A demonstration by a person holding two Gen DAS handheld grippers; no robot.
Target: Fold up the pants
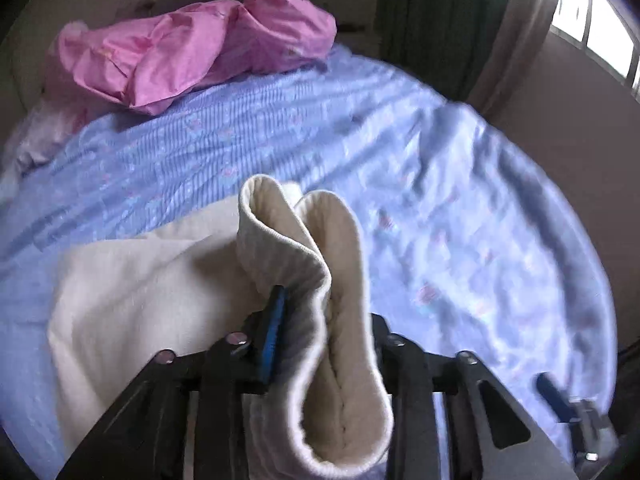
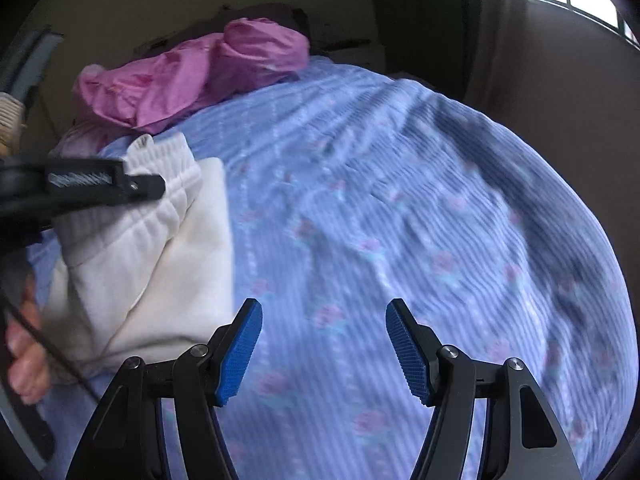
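The cream-white pants (image 1: 132, 280) lie partly folded on the blue bedspread. My left gripper (image 1: 320, 312) is shut on the pants' ribbed waistband (image 1: 340, 264) and holds it lifted above the folded part. In the right wrist view the pants (image 2: 152, 256) lie at the left, with the left gripper (image 2: 156, 188) clamped on the waistband. My right gripper (image 2: 324, 344) is open and empty above bare bedspread, to the right of the pants. It also shows at the lower right edge of the left wrist view (image 1: 560, 400).
The blue flowered bedspread (image 2: 400, 200) covers the bed. A crumpled pink garment (image 1: 192, 48) lies at the far end of the bed. A wall, a dark green curtain (image 1: 436, 12) and a window (image 1: 596, 28) are at the right. A hand (image 2: 24, 344) shows at the left edge.
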